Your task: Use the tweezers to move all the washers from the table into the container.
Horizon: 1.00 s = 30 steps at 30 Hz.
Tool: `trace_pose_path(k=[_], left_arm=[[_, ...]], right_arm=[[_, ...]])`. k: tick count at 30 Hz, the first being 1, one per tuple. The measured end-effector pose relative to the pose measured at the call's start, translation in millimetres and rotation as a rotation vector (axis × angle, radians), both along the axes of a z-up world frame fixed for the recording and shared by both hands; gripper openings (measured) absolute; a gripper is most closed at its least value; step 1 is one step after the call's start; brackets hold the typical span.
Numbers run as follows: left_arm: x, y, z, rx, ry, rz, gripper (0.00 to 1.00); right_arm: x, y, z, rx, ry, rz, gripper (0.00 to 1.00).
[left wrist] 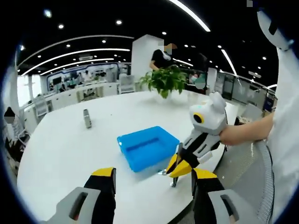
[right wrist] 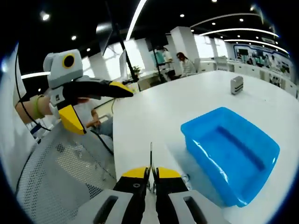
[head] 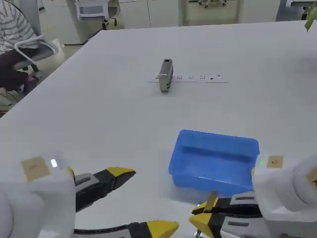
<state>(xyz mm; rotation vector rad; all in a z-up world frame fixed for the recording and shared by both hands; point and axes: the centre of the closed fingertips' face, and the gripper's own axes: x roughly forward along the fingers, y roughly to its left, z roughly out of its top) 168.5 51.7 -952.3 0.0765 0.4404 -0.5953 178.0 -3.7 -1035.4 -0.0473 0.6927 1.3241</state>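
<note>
The right hand-held gripper (right wrist: 151, 173) is clamped shut on the tweezers (right wrist: 151, 154), just beside the blue container (right wrist: 208, 156) on the tabletop (right wrist: 187, 93). The left hand-held gripper (left wrist: 153, 184) is held wide apart, empty.

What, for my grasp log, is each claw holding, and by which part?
Right claw clamps the tweezers by their body, tips forward; left claw open, empty.

One container (head: 214, 158), one tweezers (right wrist: 151, 158)
</note>
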Motion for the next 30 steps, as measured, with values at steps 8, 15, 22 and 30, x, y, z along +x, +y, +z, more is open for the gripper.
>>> trace_pose_path(k=[8,15,22,30], left_arm=[[21.5,7.8,29.9,-0.259,-0.170,0.159,0.93],[22.0,19.8,31.1,-0.162,-0.255,0.211,0.99],[23.0,24.6,24.8,-0.160,-0.224,0.231,0.99],[23.1,26.5,19.1,-0.146,-0.197,0.239,0.94]], right_arm=[[8.3,-6.7,2.8,0.024,0.037,-0.052,0.03],[11.7,-6.4,8.9,0.039,0.024,-0.056,0.03],[11.9,-8.1,25.4,0.033,-0.140,0.018,0.03],[12.2,-8.4,52.4,0.101,-0.243,0.044,0.03]])
